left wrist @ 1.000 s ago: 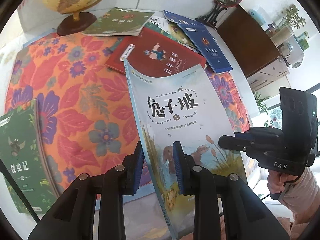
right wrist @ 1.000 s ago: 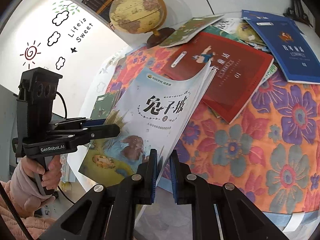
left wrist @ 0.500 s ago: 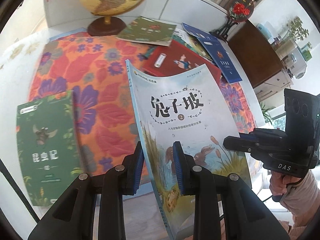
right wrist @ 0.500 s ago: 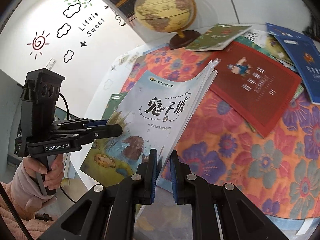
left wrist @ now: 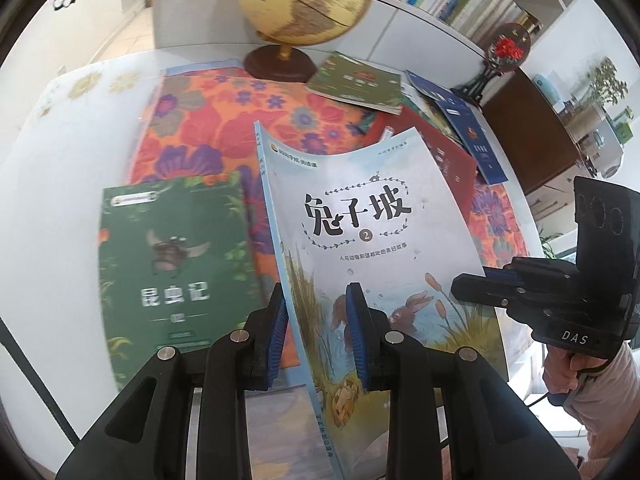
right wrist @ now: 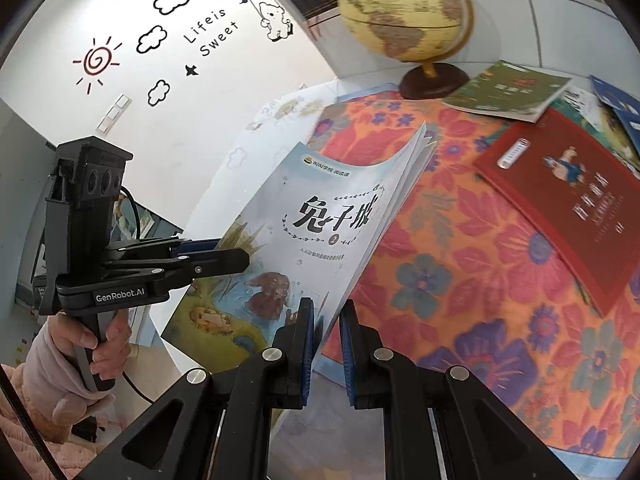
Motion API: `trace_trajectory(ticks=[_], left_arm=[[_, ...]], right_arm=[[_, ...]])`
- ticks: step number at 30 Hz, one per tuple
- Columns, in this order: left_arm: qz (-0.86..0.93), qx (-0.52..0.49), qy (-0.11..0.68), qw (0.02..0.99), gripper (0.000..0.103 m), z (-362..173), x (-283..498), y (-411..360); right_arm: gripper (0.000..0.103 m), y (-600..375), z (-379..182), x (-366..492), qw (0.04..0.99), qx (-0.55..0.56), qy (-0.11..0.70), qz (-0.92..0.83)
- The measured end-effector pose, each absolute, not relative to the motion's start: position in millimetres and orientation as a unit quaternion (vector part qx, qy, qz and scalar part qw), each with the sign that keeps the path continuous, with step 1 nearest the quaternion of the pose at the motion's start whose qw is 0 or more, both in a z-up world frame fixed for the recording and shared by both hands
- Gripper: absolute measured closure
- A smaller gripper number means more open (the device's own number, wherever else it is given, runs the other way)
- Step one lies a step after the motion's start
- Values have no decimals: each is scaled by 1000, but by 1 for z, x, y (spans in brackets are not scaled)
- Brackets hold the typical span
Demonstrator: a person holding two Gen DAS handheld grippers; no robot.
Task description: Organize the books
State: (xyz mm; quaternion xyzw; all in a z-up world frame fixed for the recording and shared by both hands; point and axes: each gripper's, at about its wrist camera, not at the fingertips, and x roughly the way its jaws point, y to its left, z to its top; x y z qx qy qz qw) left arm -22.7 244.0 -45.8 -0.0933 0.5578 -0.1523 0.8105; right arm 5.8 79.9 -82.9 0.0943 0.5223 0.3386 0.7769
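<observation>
Light blue book (left wrist: 360, 232) held up off table, cover bowed, gripped from both sides. Left gripper (left wrist: 316, 336) clamped on spine-side bottom edge; right gripper (right wrist: 324, 352) clamped on page-side bottom edge, pages fanning at top corner. Green insect book (left wrist: 172, 264) flat at near left edge of floral cloth (left wrist: 208, 136), partly on white table (left wrist: 60, 184). Red book (right wrist: 568, 200), second green book (left wrist: 356, 80), dark blue book (left wrist: 468, 128) scattered at far right of cloth. Globe (left wrist: 304, 0) at far edge.
</observation>
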Motion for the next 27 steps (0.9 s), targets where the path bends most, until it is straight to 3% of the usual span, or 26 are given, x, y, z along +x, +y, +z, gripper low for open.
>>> trace_trajectory(ticks=[27], left_arm=[[-78, -152, 567, 806, 78, -84, -22, 362]], right_arm=[[89, 200, -122, 33, 736, 58, 555, 383]])
